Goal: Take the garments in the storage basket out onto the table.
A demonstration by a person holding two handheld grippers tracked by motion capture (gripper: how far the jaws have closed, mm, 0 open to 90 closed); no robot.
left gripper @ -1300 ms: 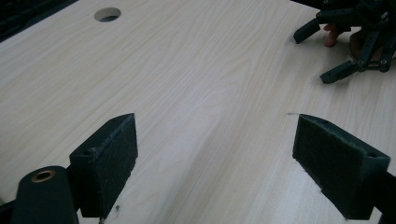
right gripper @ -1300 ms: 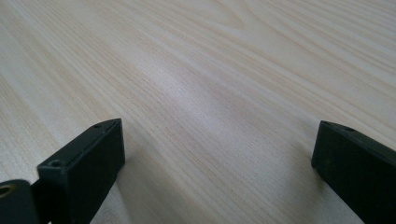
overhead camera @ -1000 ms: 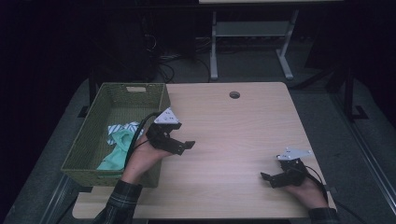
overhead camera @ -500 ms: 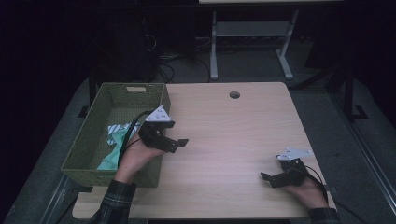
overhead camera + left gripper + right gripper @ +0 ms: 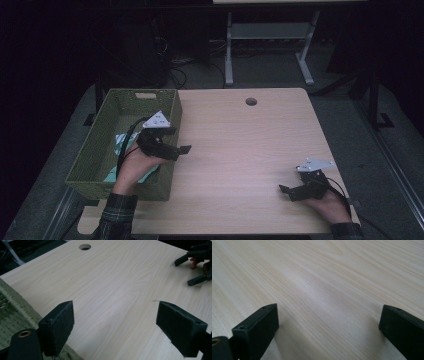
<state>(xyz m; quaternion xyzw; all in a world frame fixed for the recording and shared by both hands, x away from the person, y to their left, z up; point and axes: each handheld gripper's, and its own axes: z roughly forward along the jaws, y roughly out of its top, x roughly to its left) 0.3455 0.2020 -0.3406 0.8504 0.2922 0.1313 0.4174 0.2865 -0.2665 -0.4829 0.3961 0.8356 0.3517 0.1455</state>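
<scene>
My left gripper (image 5: 178,141) hovers open over the right rim of a green woven basket (image 5: 105,120), its jaws pointing right across the table. Its own view shows the left gripper (image 5: 115,325) with jaws wide apart and nothing between them, above bare light wood and the basket's edge (image 5: 15,307). A white and teal cloth (image 5: 121,143) lies inside the basket, partly hidden by the hand. My right gripper (image 5: 288,193) rests low at the table's front right, open and empty; in its own view the right gripper (image 5: 327,325) sits just above the wood.
The wooden table (image 5: 240,140) has a round cable hole (image 5: 251,101) near its far edge. The other gripper (image 5: 197,267) appears far off in the left gripper view. A desk frame and cables stand on the dark floor behind.
The left gripper has drifted left, from over the table to above the basket's right rim. The right gripper has stayed in place.
</scene>
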